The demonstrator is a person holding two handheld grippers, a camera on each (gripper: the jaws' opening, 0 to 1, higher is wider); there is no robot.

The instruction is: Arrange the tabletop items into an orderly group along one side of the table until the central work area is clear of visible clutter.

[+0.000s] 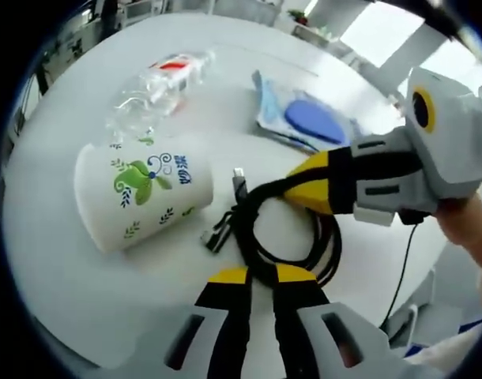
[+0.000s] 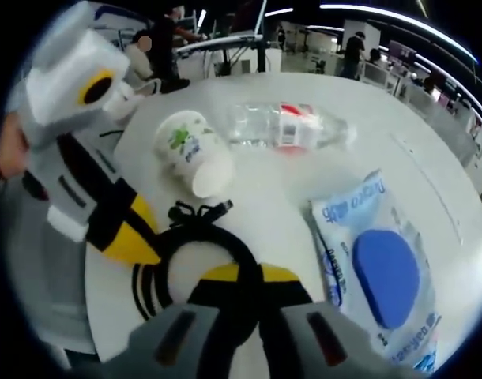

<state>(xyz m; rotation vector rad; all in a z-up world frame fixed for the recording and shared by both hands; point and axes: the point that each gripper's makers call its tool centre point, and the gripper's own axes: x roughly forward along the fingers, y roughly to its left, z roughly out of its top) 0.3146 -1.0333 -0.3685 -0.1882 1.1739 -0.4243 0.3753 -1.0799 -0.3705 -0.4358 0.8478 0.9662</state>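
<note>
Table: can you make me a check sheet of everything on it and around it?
Surface: white round table.
Job's things: paper cup and clear bottle, both lying on their sides; blue-pad packet lying flat.
Clutter: nothing seen.
Grippers: left tool and right tool each look closed on the cable coil.
Cables: black cable, coiled beside the cup.
Surroundings: desks and people beyond the table.
</note>
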